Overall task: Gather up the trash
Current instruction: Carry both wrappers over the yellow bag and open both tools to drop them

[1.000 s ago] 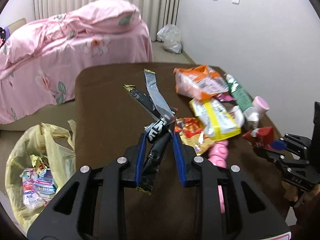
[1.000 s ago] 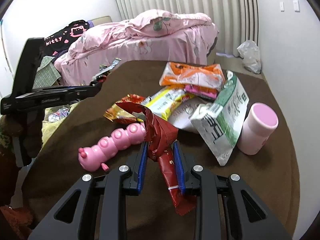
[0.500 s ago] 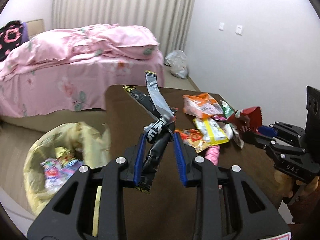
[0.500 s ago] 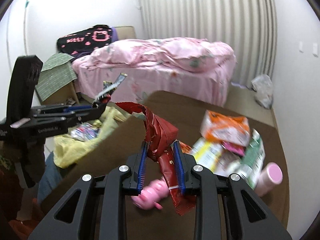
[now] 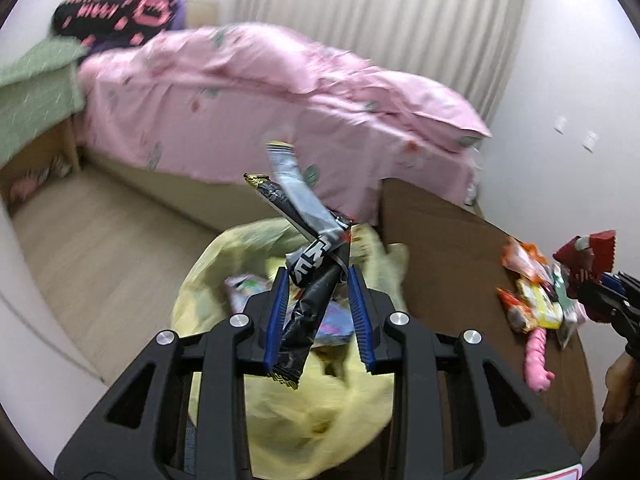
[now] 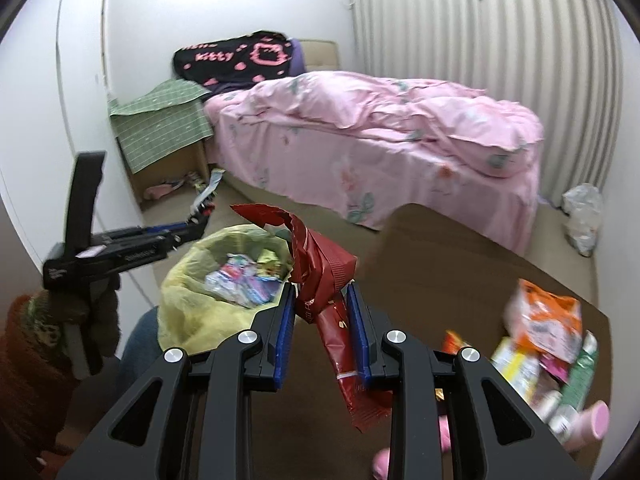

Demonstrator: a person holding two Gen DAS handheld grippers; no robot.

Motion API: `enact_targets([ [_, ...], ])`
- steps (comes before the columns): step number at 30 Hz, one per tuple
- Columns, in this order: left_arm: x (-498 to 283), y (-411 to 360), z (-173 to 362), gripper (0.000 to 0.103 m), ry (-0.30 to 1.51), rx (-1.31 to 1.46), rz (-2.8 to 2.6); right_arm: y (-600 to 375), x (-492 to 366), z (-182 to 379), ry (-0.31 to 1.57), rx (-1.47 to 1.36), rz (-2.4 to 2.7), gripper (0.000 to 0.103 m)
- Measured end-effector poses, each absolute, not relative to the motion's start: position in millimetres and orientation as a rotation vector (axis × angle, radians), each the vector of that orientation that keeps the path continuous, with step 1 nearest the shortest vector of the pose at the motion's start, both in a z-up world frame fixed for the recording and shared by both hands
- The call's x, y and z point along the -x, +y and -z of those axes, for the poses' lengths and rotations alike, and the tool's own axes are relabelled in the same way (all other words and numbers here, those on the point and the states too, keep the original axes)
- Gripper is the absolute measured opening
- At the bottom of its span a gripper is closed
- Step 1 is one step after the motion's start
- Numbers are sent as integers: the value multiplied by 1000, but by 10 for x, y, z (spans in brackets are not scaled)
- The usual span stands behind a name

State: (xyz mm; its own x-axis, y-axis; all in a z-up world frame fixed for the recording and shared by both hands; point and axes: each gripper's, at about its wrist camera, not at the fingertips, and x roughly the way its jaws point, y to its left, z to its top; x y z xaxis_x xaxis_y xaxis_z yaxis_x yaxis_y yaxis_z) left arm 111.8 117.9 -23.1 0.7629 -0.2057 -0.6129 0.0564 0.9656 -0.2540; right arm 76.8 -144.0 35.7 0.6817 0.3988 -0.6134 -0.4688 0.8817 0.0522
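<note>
Where the brown table filled both views a second ago, the yellow trash bag now lies below the left gripper, narrowly clamped on a black wrapper; the right gripper pinches a red wrapper beside it.

Right gripper clamped on a crumpled red wrapper, above the edge of a brown table. Beyond it, an open yellow trash bag with wrappers inside. At left, left gripper with a dark wrapper at its tip, gripped by a hand. At right on the table, an orange packet and other snack packs, blurred. Behind, a pink bed.
</note>
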Motion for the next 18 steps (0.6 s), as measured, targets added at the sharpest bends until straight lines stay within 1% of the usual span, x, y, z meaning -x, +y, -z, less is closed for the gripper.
enact_targets([
  [7,-1170,1342,574,28,753,289,157,-877,-1356,-141,736,98,-604,25],
  [13,-1187,1287,699,28,784,291,206,-489,-1811,118,804,75,-667,25],
  [18,-1283,1281,792,28,805,297,192,-367,-2029,364,873,44,-684,26],
])
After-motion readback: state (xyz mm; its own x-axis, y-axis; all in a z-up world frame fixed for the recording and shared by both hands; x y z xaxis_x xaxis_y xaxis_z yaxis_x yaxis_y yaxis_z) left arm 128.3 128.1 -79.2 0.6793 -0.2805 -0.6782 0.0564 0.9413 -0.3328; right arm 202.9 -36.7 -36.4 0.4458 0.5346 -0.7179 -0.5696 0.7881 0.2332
